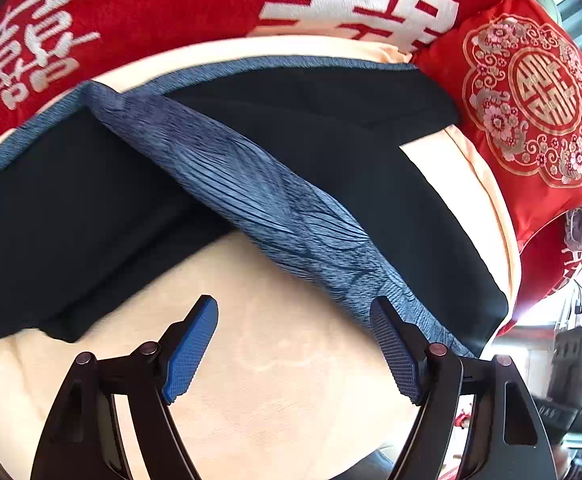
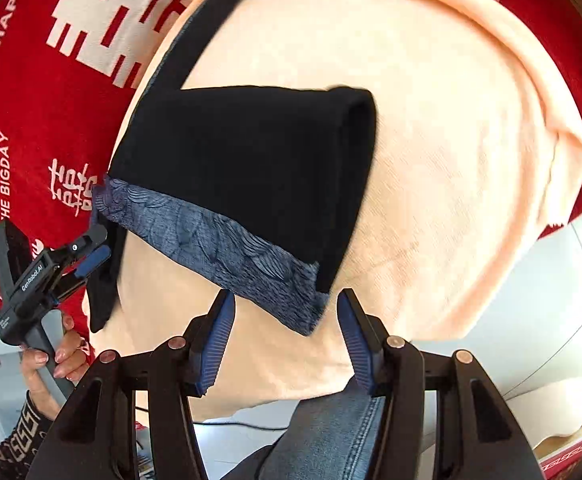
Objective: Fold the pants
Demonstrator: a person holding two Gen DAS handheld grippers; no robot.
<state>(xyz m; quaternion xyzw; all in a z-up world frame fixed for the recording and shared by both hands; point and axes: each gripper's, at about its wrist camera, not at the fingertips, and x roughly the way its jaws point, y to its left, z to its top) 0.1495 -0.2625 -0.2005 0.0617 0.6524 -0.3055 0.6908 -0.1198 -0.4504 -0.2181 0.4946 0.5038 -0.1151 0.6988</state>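
1. Black pants (image 2: 243,168) with blue patterned band (image 2: 219,252) lying folded on peach blanket (image 2: 451,200), over red bedspread (image 2: 31,120).
2. Left claw (image 1: 293,344) wide, empty, above blanket.
3. Right claw (image 2: 287,340) parted, empty, just beside band's corner.

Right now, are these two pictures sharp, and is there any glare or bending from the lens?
Left wrist view: strong fisheye curving, the pants slightly smeared, daylight blown out at the lower right. Right wrist view: same barrel bending with dark corners, the pants' fold a little soft, no harsh glare on the peach blanket.
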